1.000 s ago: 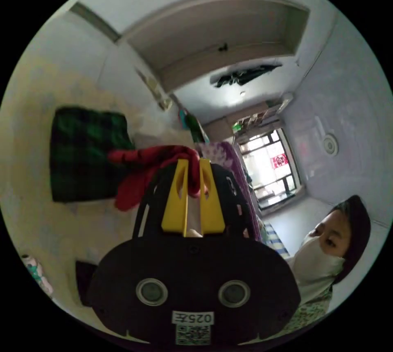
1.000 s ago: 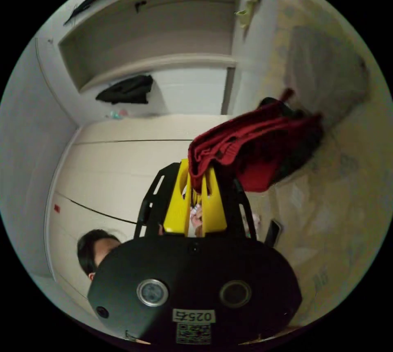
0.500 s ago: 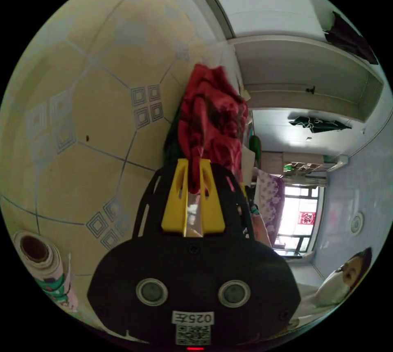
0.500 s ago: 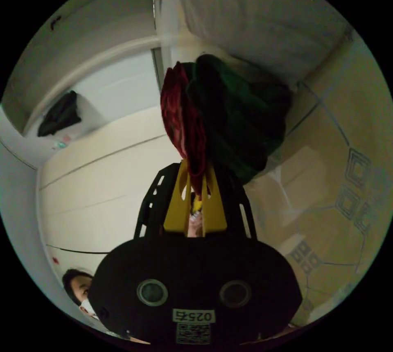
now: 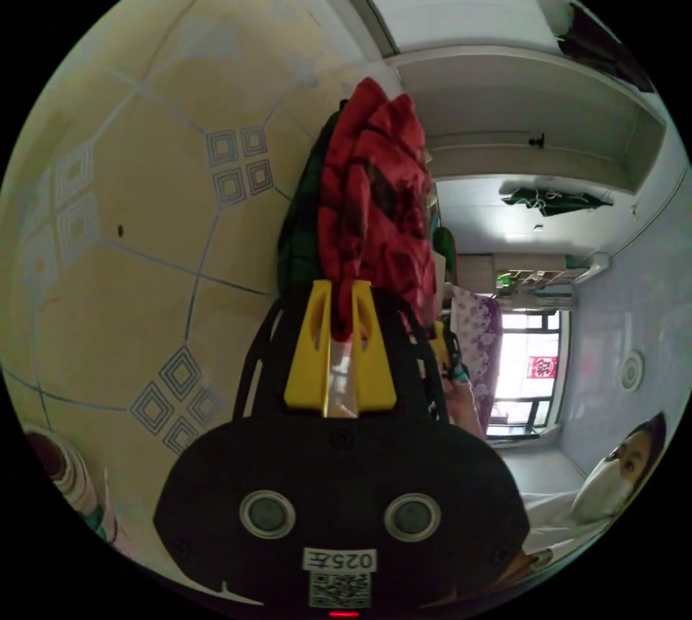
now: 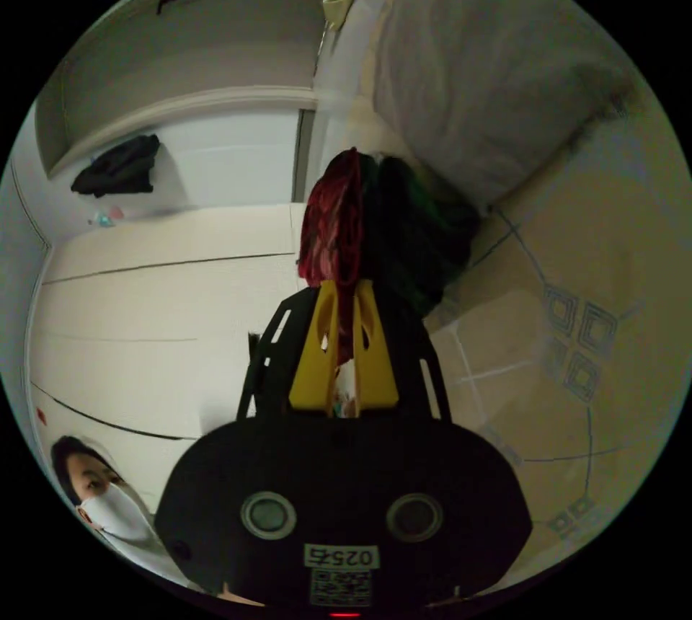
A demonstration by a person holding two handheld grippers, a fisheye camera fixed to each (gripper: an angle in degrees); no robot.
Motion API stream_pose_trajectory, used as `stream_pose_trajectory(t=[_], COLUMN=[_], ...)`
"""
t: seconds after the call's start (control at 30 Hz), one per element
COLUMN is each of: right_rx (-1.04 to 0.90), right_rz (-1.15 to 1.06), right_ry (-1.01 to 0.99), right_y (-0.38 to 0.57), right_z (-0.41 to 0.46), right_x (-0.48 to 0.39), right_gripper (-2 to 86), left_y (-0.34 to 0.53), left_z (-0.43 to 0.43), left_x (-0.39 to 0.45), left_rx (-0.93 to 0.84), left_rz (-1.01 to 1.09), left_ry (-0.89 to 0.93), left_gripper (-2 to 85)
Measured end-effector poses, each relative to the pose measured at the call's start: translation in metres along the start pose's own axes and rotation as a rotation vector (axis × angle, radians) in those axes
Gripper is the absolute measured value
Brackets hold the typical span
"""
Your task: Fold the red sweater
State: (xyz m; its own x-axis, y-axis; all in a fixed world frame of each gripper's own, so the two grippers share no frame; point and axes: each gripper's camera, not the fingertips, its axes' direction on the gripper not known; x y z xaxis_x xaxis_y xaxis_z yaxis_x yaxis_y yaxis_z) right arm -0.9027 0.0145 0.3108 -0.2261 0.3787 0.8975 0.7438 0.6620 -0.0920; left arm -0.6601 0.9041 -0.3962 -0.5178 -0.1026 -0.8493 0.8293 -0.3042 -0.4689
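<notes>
Red sweater (image 5: 375, 202) bunched beside a green plaid garment (image 5: 303, 231), pinched by both left gripper (image 5: 340, 321) and right gripper (image 6: 344, 317); keep both closed, spreading the fabric taut before lowering.

looks like a home bedroom: patterned floor tiles (image 5: 144, 216), a window (image 5: 530, 375), purple floral bedding (image 5: 479, 331), built-in wardrobe doors (image 6: 166, 317).

Support surface: yellowish sheet printed with grey line grid and nested-square motifs (image 5: 144, 231), also in right gripper view (image 6: 613, 303). On it: folded dark green plaid garment (image 5: 299, 245), a grey-white pillow-like mass (image 6: 490, 72) at one end, rolled patterned item (image 5: 68, 476) near edge.
</notes>
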Motion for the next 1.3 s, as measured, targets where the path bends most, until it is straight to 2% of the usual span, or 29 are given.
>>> stream_pose_trajectory(t=[0.1,0.2,0.3,0.37,0.47,0.57,0.67,0.73,0.87,0.97,1.07,1.13,1.2,1.27,1.3], right_rx=[0.011,0.006,-0.038,-0.009,-0.045,-0.122,-0.202,-0.265,-0.407,-0.364,-0.316,-0.316,-0.328,-0.424,-0.425], right_rz=[0.011,0.026,-0.067,-0.272,-0.53,-0.629,-0.693,-0.744,-0.86,-0.91,-1.007,-0.969,-0.85,-0.709,-0.708], right_ry=[-0.001,-0.138,-0.056,0.088,0.183,0.207,0.289,0.376,0.653,0.678,0.791,0.828,0.755,0.583,0.554], right_y=[-0.005,-0.013,-0.031,-0.051,-0.08,-0.113,-0.14,-0.148,-0.145,-0.132,-0.115,-0.122,-0.139,-0.154,-0.154], right_z=[0.028,0.051,0.055,0.056,0.095,0.166,0.243,0.288,0.378,0.401,0.423,0.434,0.435,0.436,0.435], right_x=[0.025,0.044,0.028,-0.012,-0.07,-0.105,-0.128,-0.141,-0.165,-0.194,-0.212,-0.216,-0.22,-0.218,-0.22], right_gripper=[1.7,4.3,9.5,13.2,16.8,17.1,16.8,16.9,16.6,11.8,10.2,13.4,14.7,11.1,9.0], left_y=[0.012,0.027,0.037,0.02,-0.028,-0.072,-0.083,-0.079,-0.061,-0.05,-0.046,-0.046,-0.046,-0.044,-0.044], left_z=[-0.005,-0.018,-0.051,-0.065,-0.038,0.02,0.062,0.078,0.105,0.125,0.148,0.159,0.168,0.182,0.186], left_x=[-0.007,-0.014,0.001,0.033,0.07,0.071,0.068,0.063,0.05,0.038,0.02,0.005,-0.011,-0.028,-0.032], left_rx=[0.014,0.05,0.167,0.224,0.187,0.031,-0.033,-0.032,0.027,0.057,0.043,0.031,0.028,0.009,0.007], left_rz=[-0.013,-0.042,0.011,0.131,0.306,0.315,0.328,0.324,0.377,0.416,0.428,0.418,0.402,0.422,0.429], left_ry=[0.039,0.131,0.122,0.036,-0.131,-0.223,-0.328,-0.368,-0.488,-0.603,-0.608,-0.584,-0.558,-0.555,-0.557], left_gripper=[0.6,2.2,5.4,8.6,9.9,9.9,9.7,9.0,0.8,-0.9,-1.1,-1.1,-1.1,-1.1,-1.1])
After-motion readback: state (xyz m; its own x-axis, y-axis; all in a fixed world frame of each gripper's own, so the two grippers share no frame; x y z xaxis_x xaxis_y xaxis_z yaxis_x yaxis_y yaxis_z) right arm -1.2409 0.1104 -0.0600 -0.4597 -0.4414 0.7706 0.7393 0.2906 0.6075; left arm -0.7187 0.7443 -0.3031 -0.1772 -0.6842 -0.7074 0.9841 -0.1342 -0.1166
